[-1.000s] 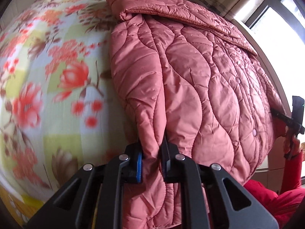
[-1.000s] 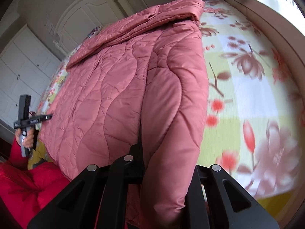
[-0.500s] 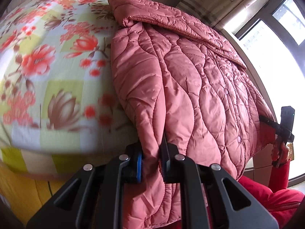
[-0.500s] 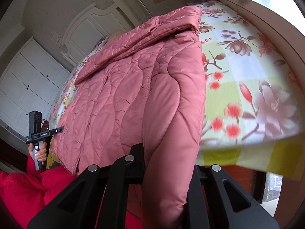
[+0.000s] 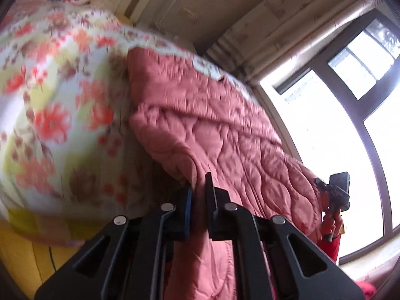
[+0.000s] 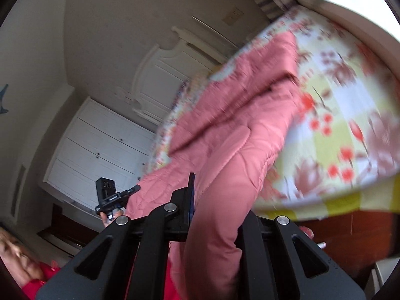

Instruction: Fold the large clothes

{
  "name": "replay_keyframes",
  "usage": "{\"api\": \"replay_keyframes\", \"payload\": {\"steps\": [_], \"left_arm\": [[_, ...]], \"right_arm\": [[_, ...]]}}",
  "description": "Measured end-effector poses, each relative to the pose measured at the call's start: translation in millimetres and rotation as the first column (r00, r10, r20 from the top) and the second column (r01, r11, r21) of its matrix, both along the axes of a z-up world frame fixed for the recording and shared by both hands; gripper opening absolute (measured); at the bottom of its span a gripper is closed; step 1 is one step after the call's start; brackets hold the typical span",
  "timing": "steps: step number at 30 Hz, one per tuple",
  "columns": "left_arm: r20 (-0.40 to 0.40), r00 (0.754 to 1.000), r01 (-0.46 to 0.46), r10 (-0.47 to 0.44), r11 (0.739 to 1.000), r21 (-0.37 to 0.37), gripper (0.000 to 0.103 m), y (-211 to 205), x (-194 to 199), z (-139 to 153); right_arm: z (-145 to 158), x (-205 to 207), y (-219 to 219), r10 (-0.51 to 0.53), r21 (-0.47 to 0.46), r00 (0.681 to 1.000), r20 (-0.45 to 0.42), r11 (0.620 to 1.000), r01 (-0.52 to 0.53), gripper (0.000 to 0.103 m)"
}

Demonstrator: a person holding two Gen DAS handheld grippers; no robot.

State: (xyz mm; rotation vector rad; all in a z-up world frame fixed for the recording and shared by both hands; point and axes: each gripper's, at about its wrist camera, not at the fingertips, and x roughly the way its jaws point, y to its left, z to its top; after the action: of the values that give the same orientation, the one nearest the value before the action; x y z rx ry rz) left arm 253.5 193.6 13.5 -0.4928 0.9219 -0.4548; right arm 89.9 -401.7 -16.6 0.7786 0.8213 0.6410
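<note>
A large pink quilted coat lies on the bed with the floral sheet, its near end hanging off the bed's edge. My left gripper is shut on one side of the coat's hem. My right gripper is shut on the other side of the coat, and thick fabric drapes over its right finger and hides it. Each gripper shows at the far side of the other's view: the right one and the left one. Both views are motion-blurred.
The floral sheet covers the bed; a yellow side panel and a wooden bed frame lie below it. A bright window is on one side, white wardrobes on the other. The person's red clothing is close below.
Both grippers have pulled back and dropped lower, dragging the coat's hem toward and over the bed's near edge. The coat now looks shorter on the bed, and more of the room shows.
</note>
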Motion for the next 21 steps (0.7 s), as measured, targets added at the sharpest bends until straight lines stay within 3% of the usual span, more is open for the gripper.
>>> {"api": "replay_keyframes", "payload": {"steps": [7, 12, 16, 21], "left_arm": [[0.034, 0.999, 0.001, -0.004, 0.996, 0.086, 0.008, -3.2, 85.7, 54.1], [-0.014, 1.0, 0.005, -0.003, 0.989, 0.147, 0.008, 6.5, 162.5, 89.3], [-0.122, 0.992, -0.016, 0.042, 0.978, 0.209, 0.008, 12.4, 233.7, 73.4], [-0.253, 0.962, -0.039, 0.099, 0.972, 0.231, 0.008, 26.8, 300.3, 24.1]], "right_arm": [[63.6, 74.3, -3.1, 0.001, 0.038, 0.999, 0.049, 0.999, -0.002, 0.012], [81.6, 157.9, -17.6, -0.037, 0.067, 0.999, -0.025, 0.997, 0.039, 0.012], [63.9, 234.2, -24.8, -0.084, 0.062, 0.984, -0.156, 0.994, 0.095, 0.012], [12.2, 303.5, -33.2, -0.15, 0.046, 0.938, -0.311, 0.984, 0.172, 0.012]]}}
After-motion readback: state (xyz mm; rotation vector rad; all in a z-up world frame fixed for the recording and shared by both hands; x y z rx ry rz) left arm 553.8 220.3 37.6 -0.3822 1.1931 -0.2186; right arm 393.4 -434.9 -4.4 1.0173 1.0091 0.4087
